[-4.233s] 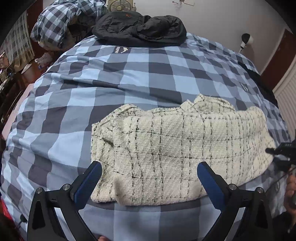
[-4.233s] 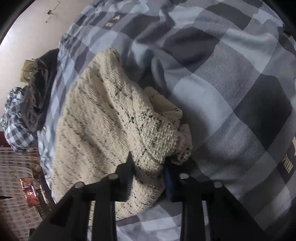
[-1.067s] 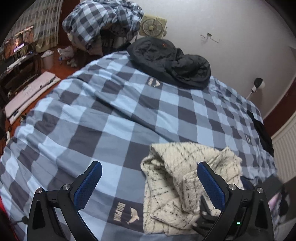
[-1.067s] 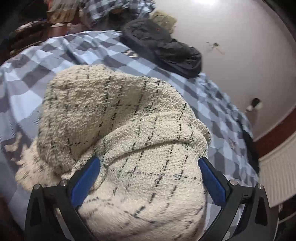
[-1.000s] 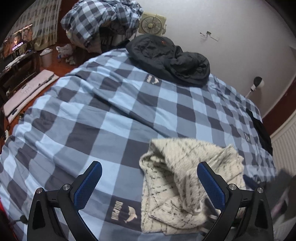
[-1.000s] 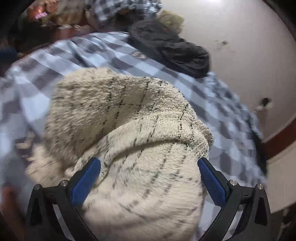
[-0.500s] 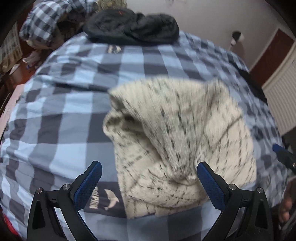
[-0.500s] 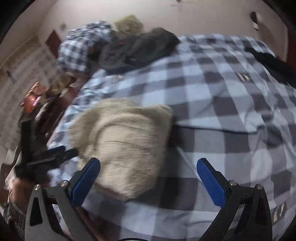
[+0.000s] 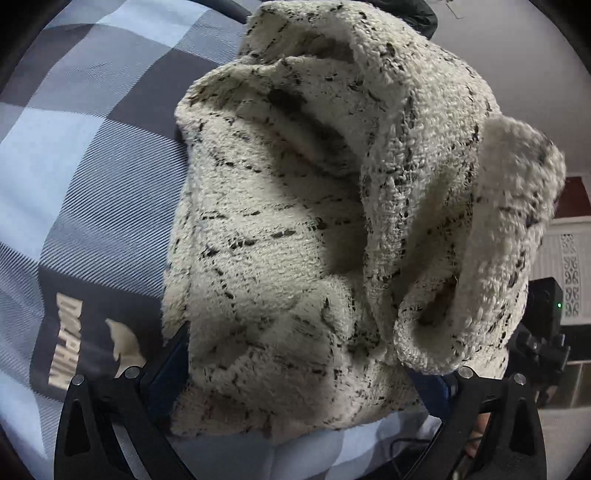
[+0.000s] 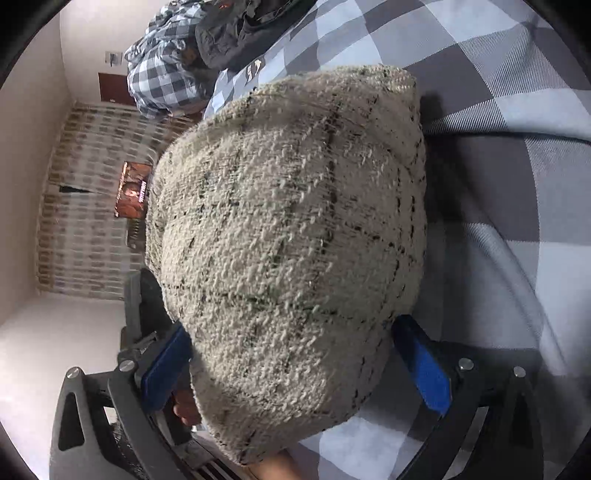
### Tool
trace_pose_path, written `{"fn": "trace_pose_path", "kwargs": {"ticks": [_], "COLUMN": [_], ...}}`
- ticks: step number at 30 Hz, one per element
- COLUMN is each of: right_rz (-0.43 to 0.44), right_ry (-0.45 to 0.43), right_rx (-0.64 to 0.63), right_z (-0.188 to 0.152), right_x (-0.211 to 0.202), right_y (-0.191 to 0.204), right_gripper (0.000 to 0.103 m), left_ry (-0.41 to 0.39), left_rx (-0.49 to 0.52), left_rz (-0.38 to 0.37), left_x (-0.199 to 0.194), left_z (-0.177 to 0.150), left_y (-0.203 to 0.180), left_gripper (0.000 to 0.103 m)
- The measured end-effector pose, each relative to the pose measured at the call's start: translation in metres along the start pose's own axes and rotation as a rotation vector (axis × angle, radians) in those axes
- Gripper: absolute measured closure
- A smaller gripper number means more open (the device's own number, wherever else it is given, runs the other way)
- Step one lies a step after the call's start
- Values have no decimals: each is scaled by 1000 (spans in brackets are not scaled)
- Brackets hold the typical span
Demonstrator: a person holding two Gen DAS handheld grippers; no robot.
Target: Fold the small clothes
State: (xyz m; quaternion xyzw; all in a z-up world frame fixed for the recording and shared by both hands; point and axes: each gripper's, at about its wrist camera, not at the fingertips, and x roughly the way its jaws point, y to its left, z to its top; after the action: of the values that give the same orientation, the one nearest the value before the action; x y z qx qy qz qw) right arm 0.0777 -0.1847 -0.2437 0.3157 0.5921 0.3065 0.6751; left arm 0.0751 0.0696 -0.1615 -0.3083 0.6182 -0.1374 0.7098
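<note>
Left gripper (image 9: 295, 373): fingers wide apart, straddling the bundled knit (image 9: 332, 221). Pads flank the bundle's near end at 9 and 3 o'clock; I cannot tell whether they press it. The knit rises from between the fingers toward 12 o'clock, a loose fold hanging at 3. Checked duvet (image 9: 74, 166) shows from 8 to 11 o'clock, so the bundle sits at the bed's near edge.

Right gripper (image 10: 295, 365): fingers equally spread, smooth folded face of the knit (image 10: 295, 221) filling the gap; grip cannot be told. Long axis runs from 6 toward 1 o'clock. Duvet (image 10: 498, 166) at 3, dark jacket (image 10: 236, 33) at 11.

Both grippers meet the bundle from opposite sides, about equally near; I judge the next move a two-sided squeeze or lift.

Half a second ago both tools stood back from the knit; now each has closed in until it fills the view.
</note>
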Motion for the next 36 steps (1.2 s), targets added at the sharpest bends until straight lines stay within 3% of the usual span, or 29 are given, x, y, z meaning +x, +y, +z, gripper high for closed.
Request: {"fn": "trace_pose_path", "kwargs": {"ticks": [3, 5, 6, 7, 8, 11, 16, 20, 25, 28, 31, 36], "right_rz": [-4, -36, -54, -71, -83, -159, -213, -271, -374, -322, -223, -379], "right_ry": [-2, -6, -11, -25, -49, -116, -171, -255, -317, -323, -365, -381], "right_rx": [15, 2, -9, -27, -60, -178, -196, -252, -224, -131, -87, -169], "right_z": [-1, -5, -6, -8, -6, -6, -8, -3, 10, 13, 10, -1], "right_x": [0, -3, -5, -10, -14, -21, -30, -58, -89, -99, -101, -98], "right_y": [6, 12, 17, 19, 28, 55, 66, 60, 24, -11, -28, 11], "right_gripper": [1, 1, 2, 11, 26, 44, 53, 53, 53, 53, 48, 39], "left_ry": [-3, 0, -1, -7, -15, -42, -93, -119, -120, -175, -197, -205], "left_rx": [18, 25, 22, 30, 50, 76, 136, 249, 321, 389, 371, 333], "left_rz": [4, -34, -55, -50, -48, -37, -21, 3, -6, 47, 43, 20], "left_x": [3, 2, 0, -2, -4, -8, -8, 9, 47, 58, 56, 33], "left_z": [2, 3, 3, 3, 2, 0, -6, -14, -5, -14, -24, -41], "left_y": [-4, -7, -9, -12, -17, -28, -53, -97, -141, -159, -156, -139], "left_gripper": [3, 25, 28, 34, 41, 50, 55, 56, 56, 50, 47, 46]}}
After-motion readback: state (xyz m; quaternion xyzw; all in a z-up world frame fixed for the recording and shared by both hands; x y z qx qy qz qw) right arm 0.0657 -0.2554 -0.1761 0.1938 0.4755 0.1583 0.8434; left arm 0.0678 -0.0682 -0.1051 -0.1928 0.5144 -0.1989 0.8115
